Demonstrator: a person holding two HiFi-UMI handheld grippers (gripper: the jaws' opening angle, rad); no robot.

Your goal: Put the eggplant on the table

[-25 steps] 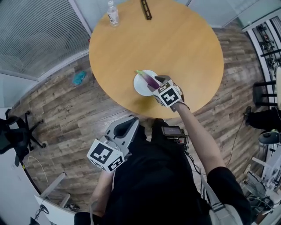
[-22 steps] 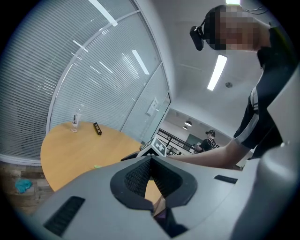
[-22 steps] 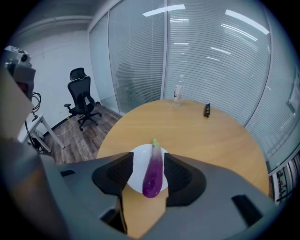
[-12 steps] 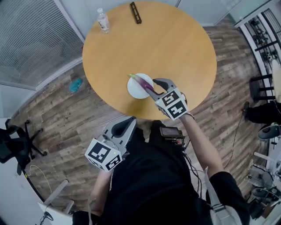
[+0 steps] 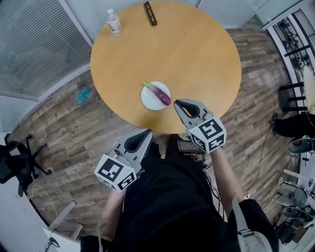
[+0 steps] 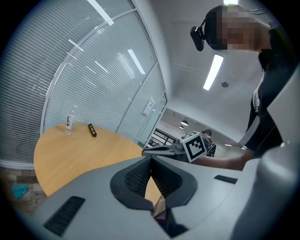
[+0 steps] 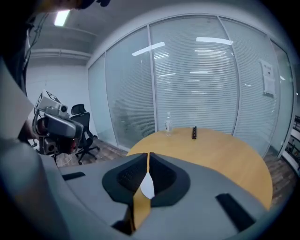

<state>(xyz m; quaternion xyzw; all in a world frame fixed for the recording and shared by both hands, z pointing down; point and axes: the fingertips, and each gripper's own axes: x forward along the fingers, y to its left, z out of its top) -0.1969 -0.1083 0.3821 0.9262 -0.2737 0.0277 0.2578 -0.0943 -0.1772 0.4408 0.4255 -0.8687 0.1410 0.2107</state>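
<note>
Floor (image 5: pixel 74 133): grey-brown wood planks run all round the table. A small blue thing (image 5: pixel 82 94) lies on them at the left of the head view, and a black office chair (image 5: pixel 15 157) stands farther left.
Table (image 5: pixel 197 59): round with a light wooden top, and most of the top is bare.
Person (image 5: pixel 167 206): dressed in black, standing at the table's near edge with one gripper in each hand.
Left gripper (image 5: pixel 147 132): held low in front of the person's body, off the table, with its tips pointing toward the table's edge. Its jaws are pressed together and nothing is between them.
Right gripper (image 5: pixel 176 102): held over the near part of the table, just to the right of the plate in the head view. It is clear of both the plate and the eggplant. Its jaws are pressed together and empty.
Plate (image 5: pixel 149 101): white and round, lying flat on the tabletop close to the near edge.
Eggplant (image 5: pixel 161 94): purple with a green stem. It lies on the plate, slanted, with the stem end toward the far left. No gripper touches it.
Water bottle (image 5: pixel 113 22): clear, standing upright at the table's far left rim, well apart from the plate.
Black bar (image 5: pixel 149 13): a slim dark object lying flat near the far rim, to the right of the bottle. What it is cannot be told.
</note>
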